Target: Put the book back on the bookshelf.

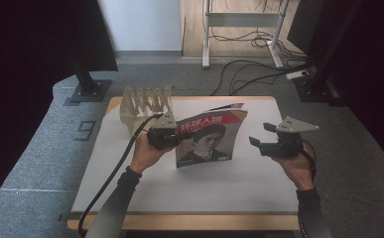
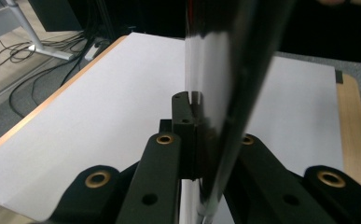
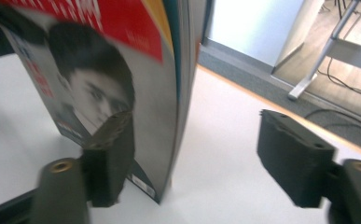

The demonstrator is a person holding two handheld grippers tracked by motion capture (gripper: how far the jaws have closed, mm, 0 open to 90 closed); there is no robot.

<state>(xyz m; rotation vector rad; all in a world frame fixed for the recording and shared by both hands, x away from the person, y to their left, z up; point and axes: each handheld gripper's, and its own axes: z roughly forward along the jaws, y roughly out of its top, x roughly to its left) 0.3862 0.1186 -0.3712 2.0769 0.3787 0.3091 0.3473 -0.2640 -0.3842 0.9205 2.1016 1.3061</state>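
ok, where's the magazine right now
In the high view the magazine stands upright at the middle of the white table, clamped at its left edge by the left gripper, with the wooden rack just behind-left.

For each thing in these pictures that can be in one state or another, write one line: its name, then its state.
magazine: closed, upright, bottom edge on the table, held at its left edge.
left gripper: shut on the magazine.
right gripper: open, apart from the magazine's right edge, holding nothing.
wooden rack: upright at the table's far left, slots empty.
table: white top, wooden rim.
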